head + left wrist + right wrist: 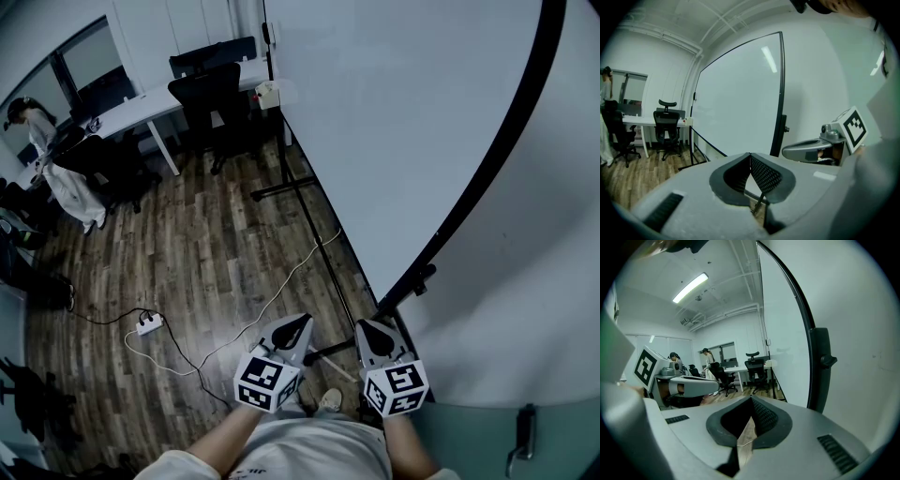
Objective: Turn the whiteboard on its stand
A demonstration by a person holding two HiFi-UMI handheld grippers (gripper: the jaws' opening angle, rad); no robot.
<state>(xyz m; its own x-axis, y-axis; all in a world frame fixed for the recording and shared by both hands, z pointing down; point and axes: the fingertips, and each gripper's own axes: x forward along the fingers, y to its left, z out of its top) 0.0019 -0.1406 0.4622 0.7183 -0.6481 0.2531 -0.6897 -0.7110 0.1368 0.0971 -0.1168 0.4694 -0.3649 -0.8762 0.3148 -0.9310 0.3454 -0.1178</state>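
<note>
The whiteboard (394,141) stands upright in its black-framed stand. It runs from the near right of the room away to the far end, and its near side post (398,295) is just ahead of the person. Both tools are held low, close to the body, side by side and aimed toward that post. The left gripper (298,323) and the right gripper (370,330) each have their fingers pressed fully together with nothing between them, so neither has hold of the board. The pivot knob (828,361) on the post sits just right of the right gripper's line, which is probably why the person stands at this end. An upright board with idle grippers fits either a board waiting to be swung or one swung round and let go. A cable (281,295) trails over the wooden floor (187,244) on the left.
</note>
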